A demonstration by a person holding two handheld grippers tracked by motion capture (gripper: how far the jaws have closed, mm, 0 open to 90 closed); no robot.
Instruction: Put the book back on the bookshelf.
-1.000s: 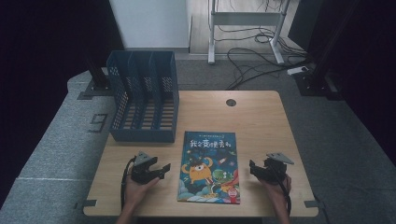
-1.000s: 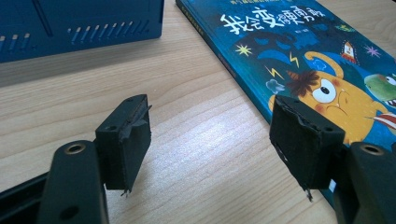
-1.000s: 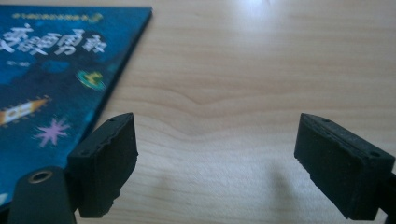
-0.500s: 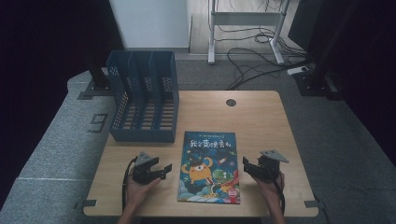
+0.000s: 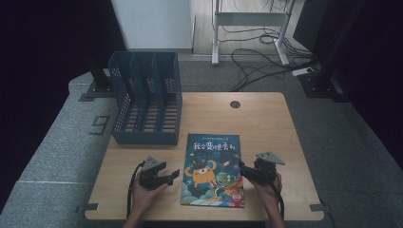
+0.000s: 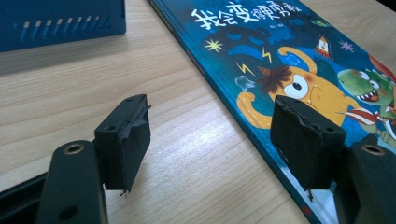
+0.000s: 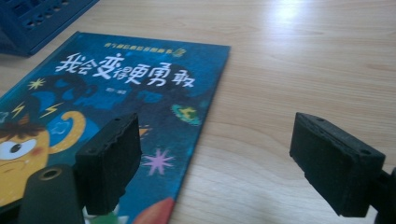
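Since the earlier frame, right gripper point(image 5: 244, 171) was shifted to the book point(image 5: 214, 168) edge, jaws apart, empty; left gripper point(image 5: 172, 175) likewise wide, beside the book.

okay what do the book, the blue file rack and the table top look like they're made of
Book: a hardcover, probably glossy laminated board; the cover lies stiff and flat with a thick edge and a slight sheen.
File rack: likely moulded plastic with a matte finish; the walls are thin, evenly blue, and pierced by regular slots.
Table: light wood or wood-look laminate; straight grain lines and a smooth, faintly reflective surface. Which one, I can't tell.
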